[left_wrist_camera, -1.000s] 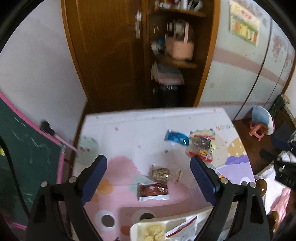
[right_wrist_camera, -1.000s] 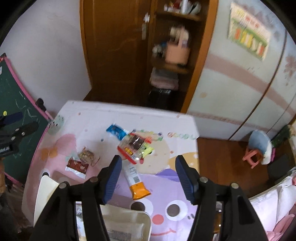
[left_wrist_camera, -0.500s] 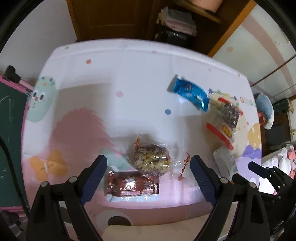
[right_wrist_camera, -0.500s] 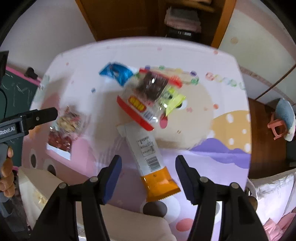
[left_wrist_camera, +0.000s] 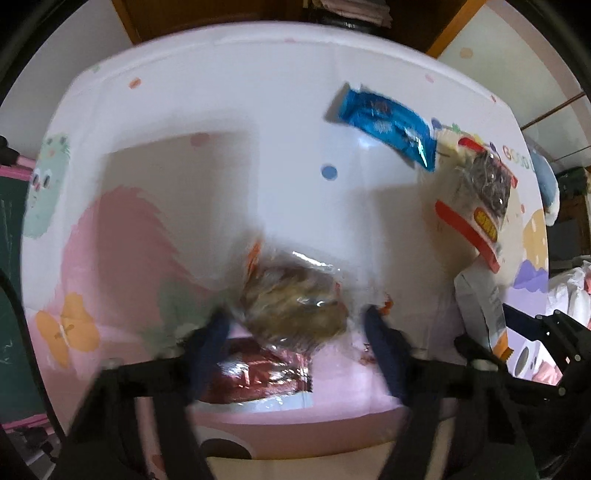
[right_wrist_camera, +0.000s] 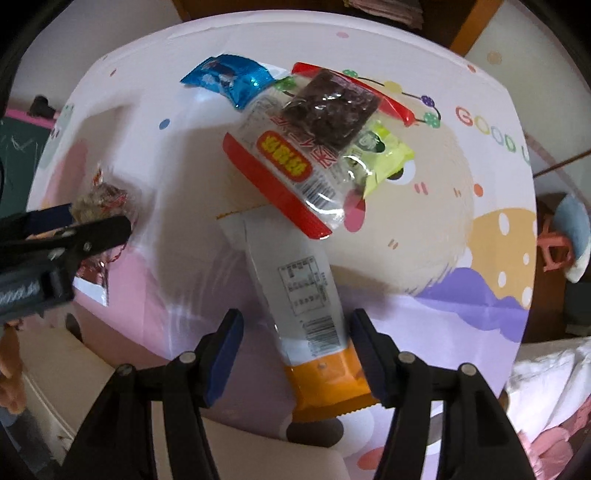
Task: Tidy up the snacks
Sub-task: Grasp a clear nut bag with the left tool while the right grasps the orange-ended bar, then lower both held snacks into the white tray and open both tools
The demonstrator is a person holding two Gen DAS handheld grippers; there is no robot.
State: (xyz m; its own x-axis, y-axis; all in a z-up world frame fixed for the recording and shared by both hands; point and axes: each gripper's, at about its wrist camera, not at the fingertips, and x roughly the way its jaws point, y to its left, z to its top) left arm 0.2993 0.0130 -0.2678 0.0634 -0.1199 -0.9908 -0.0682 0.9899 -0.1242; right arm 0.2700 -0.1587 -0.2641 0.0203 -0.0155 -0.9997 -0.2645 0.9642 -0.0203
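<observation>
Snacks lie on a cartoon-print table (left_wrist_camera: 221, 122). My left gripper (left_wrist_camera: 295, 332) is open, its jaws on either side of a clear bag of brown puffed snack (left_wrist_camera: 291, 306), which lies above a dark red packet (left_wrist_camera: 258, 376). My right gripper (right_wrist_camera: 295, 332) is open, its jaws astride a long white and orange packet (right_wrist_camera: 306, 306). Beyond that lie a red-edged clear pack of dark snack (right_wrist_camera: 314, 140), a yellow-green packet (right_wrist_camera: 384, 158) and a blue packet (right_wrist_camera: 229, 79). The left view is blurred.
A white tray (right_wrist_camera: 258, 454) edge shows at the table's near side in the right wrist view. A green chalkboard (left_wrist_camera: 11, 295) stands left of the table. A wooden cabinet (right_wrist_camera: 469, 26) stands behind, and a small stool (right_wrist_camera: 554, 251) stands on the floor at right.
Both grippers have dropped toward the table. The left now brackets the clear puffed-snack bag; the right now brackets the white and orange packet. Both stay open.
</observation>
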